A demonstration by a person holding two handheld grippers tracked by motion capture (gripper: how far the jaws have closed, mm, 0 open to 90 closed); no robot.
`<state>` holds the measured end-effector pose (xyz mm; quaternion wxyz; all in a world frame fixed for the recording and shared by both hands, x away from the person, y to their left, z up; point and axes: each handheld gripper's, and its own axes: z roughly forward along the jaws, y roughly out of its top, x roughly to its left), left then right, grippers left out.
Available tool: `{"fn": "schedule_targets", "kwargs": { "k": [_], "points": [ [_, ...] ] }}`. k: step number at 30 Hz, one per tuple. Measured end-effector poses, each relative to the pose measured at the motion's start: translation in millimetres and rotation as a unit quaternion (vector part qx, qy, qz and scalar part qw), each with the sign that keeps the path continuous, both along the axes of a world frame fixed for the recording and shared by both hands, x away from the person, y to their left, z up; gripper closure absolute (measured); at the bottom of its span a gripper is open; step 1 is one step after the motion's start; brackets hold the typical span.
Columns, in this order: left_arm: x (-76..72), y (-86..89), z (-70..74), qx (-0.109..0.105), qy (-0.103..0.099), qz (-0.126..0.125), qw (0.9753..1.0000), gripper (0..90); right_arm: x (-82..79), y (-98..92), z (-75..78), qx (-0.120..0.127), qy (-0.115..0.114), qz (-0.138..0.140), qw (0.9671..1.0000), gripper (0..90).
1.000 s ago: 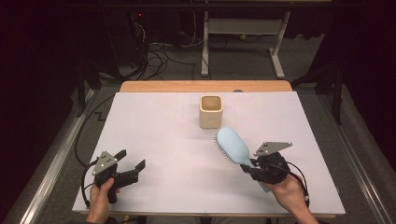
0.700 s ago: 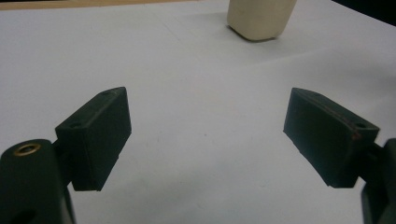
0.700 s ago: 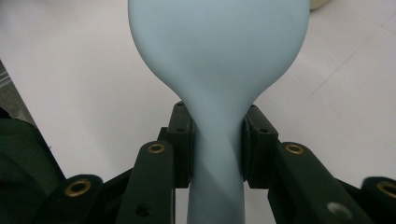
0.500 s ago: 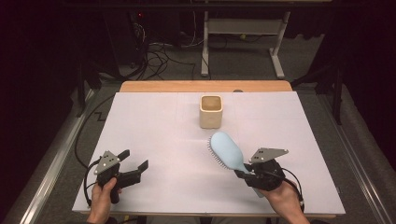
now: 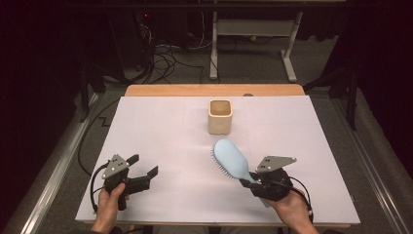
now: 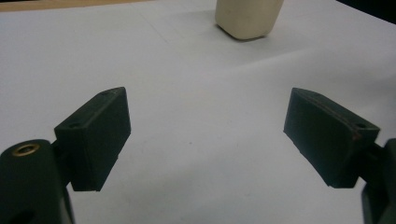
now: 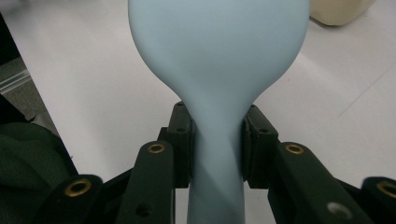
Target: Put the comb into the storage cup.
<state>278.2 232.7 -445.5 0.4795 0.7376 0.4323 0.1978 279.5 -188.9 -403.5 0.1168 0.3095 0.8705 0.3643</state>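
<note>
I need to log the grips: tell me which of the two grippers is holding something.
The right gripper: its jaws are clamped on the handle of the light blue hairbrush. The left gripper has its jaws spread wide over bare white table.

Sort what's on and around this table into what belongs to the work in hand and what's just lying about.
In the job:
- light blue hairbrush, its handle clamped in the right tongs
- cream cup, upright on the white tabletop; likely where the brush goes
- left tongs, open, holding nothing

Lying about:
- cables on the floor behind the table
- metal stand farther back
</note>
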Motion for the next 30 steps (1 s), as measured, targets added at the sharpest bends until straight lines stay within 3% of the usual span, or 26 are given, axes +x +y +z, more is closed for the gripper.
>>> {"fn": "schedule_targets", "kwargs": {
  "k": [16, 30],
  "points": [
    [9.3, -31.7, 4.2, -0.005, 0.009, -0.053, 0.9985, 15.7, 1.6, 8.4, -4.3, 0.004, -0.003, 0.004, 1.0, 70.4],
    [15.4, -65.1, 6.4, -0.006, 0.014, -0.105, 0.9943, 15.8, 1.6, 13.0, -5.8, 0.004, -0.001, 0.004, 1.0, 70.3]
  ]
}}
